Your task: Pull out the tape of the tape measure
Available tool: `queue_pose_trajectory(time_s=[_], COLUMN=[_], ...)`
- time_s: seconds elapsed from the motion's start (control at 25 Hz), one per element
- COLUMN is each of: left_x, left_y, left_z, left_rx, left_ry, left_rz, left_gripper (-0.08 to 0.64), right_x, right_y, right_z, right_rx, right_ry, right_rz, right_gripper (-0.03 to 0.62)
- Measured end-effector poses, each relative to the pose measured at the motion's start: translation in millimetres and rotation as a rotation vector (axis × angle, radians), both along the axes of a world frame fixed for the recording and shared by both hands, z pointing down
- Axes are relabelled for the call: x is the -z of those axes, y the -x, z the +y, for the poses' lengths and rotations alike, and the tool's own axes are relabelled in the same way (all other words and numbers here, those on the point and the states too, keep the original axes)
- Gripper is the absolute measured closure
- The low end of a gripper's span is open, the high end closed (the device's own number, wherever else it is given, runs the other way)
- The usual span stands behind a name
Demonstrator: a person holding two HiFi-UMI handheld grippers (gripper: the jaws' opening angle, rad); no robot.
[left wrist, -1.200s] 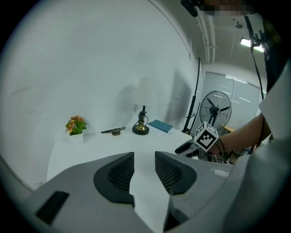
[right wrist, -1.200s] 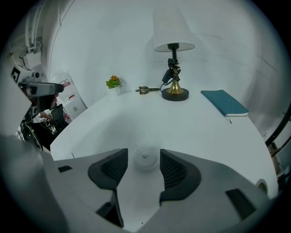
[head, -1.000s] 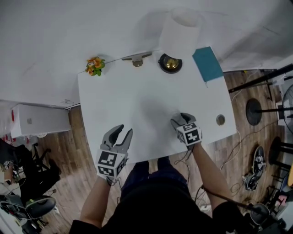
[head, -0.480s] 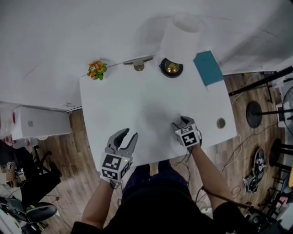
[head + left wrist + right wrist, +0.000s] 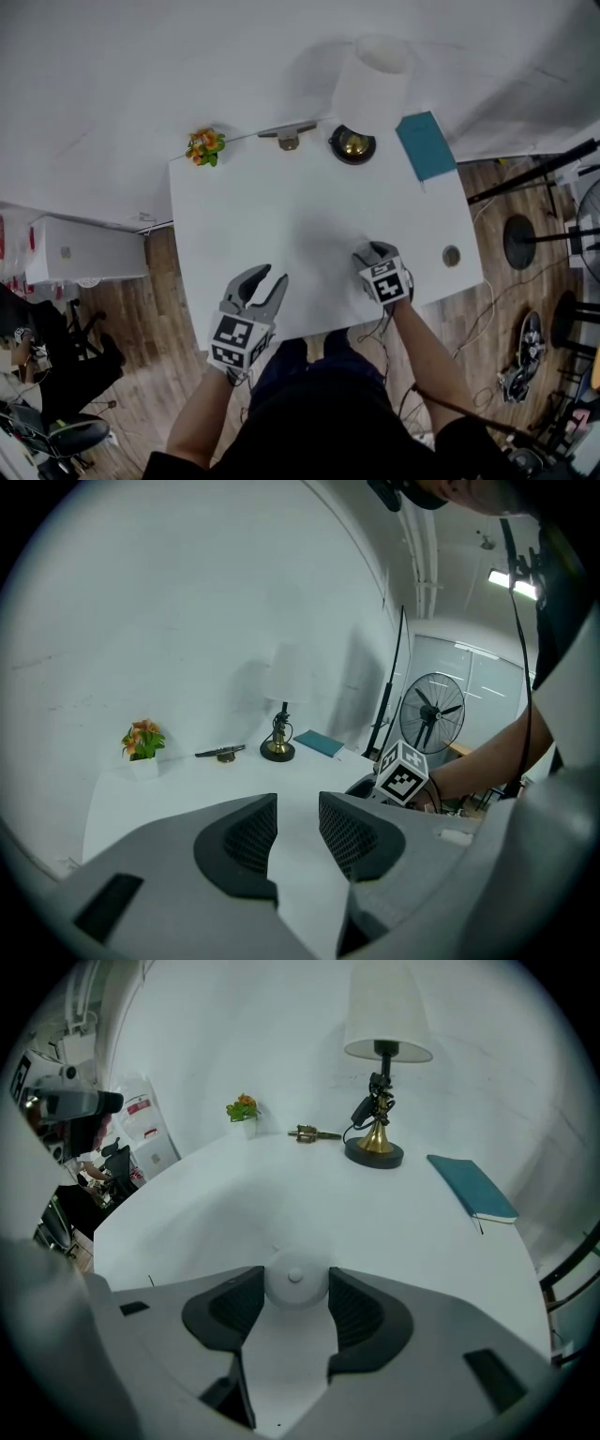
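Left tongs (image 5: 272,278) have slid in a bit toward the middle since a second ago and now hang over the near edge of the white counter (image 5: 281,197); the right ones have barely budged. Going big to small: the counter's pushed against the wall, with a white-shaded lamp (image 5: 371,80) at the back and a teal book (image 5: 426,144) just beside it on the right. Left tongs stand a little apart with only bare counter showing between them. Right tongs (image 5: 371,250) are at the near right part of the counter and closing, with the tape measure (image 5: 295,1284), a small round white one, sitting right between the tips. Can't quite tell if the pads touch it yet. Little potted plant (image 5: 205,146) sits in the far left corner.
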State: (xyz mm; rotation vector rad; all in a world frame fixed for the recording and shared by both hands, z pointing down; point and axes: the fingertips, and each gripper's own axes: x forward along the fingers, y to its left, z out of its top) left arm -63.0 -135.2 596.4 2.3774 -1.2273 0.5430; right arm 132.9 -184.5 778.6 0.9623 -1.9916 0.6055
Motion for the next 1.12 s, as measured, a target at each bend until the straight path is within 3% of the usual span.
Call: queue_pose_trajectory(time_s=[0.4, 0.6, 0.84, 1.12], left_x=[16.9, 32.5, 63.2, 114.4], left_y=[-13.3, -16.2, -24.4, -45.5], left_z=[10.2, 14.5, 14.5, 10.1], left_rx=[-0.032, -0.051, -0.080, -0.141], left_ry=[-0.043, -0.074, -0.143, -0.267], left_rz=[-0.002, -0.002, 0.007, 0.022], left_gripper=[0.422, 0.422, 0.422, 0.422], right_x=[66.9, 127.1, 204.8, 275.4], right_y=[7.9, 21.1, 37.4, 37.3], right_z=[-0.5, 0.7, 9.4, 19.1], right_rx=[0.006, 0.011, 0.065, 0.085], right_ry=[-0.155, -0.286, -0.435, -0.589], right_rz=[-0.069, -0.174, -0.276, -0.321], right_gripper=[0.371, 0.371, 0.371, 0.373])
